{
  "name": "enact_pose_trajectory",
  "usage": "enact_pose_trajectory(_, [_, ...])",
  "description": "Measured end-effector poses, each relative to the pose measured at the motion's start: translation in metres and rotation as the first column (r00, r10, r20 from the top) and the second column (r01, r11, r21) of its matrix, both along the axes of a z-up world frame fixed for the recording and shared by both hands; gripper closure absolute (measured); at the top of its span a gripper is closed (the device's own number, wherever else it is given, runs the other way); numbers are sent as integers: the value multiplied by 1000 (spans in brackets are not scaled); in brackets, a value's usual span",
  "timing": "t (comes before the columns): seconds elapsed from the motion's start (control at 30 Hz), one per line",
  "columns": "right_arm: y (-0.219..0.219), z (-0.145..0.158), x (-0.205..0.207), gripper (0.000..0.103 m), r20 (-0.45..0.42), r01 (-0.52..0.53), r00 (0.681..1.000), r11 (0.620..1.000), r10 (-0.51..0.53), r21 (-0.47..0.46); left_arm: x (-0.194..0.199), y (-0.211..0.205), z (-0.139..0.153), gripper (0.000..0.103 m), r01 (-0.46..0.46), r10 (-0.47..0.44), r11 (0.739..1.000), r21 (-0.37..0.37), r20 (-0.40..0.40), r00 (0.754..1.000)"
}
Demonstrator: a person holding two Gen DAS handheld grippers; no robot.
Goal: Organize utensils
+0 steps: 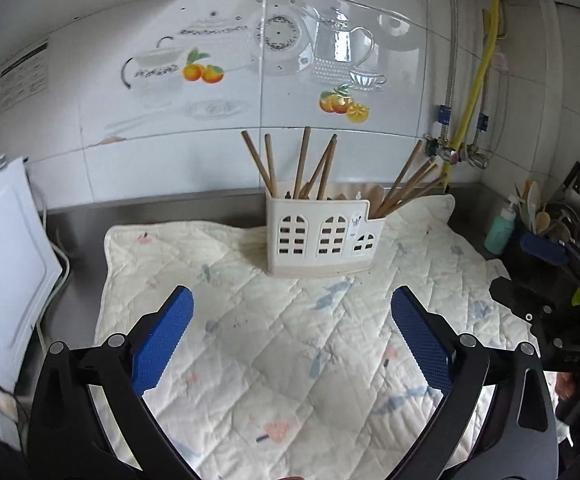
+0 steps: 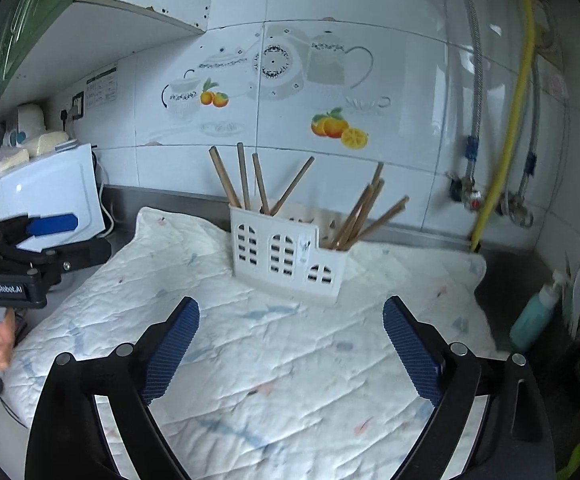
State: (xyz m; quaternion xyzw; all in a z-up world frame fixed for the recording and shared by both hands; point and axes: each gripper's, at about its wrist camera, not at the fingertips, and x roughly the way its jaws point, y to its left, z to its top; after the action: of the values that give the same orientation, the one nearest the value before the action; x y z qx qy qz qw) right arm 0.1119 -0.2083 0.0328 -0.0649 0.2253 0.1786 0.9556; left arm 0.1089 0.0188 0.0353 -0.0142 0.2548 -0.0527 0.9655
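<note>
Left gripper (image 1: 292, 330) level above the quilt (image 1: 250, 360), aimed at the holder (image 1: 322, 236), jaws wide apart, empty. Right gripper (image 2: 290, 336) likewise: wide apart, empty. Holder stands upright at the quilt's far edge; chopsticks (image 1: 302, 164) lean inside it.

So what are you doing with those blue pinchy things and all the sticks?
A person holds a gripper in each hand, tidying utensils. Right now both the left gripper and the right gripper are open and hold nothing, hovering over the quilted cloth. The wooden chopsticks stand in the white holder at the back of the cloth, in two bunches, one in the taller part and one in the lower part. No loose utensil is visible on the cloth.
</note>
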Motion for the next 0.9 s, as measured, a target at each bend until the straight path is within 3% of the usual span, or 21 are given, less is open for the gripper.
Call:
enact_pose_trajectory(0.33, [-8,-22,-32,11,-40,41,998,998,-39,42,-41,-6,-19,5,-58,55,997,60,39,998])
enact_pose_trajectory(0.57, [-10,-32,-43,10,-75,53,996,996,-48,72,-57,-7,-27,5,-58,56,997,51,46,997])
enact_pose_trajectory(0.9, [-8,-42,-58,10,-72,76,995,996,-73,38,-72,-5,-38,5,-82,79,994,70,37,996])
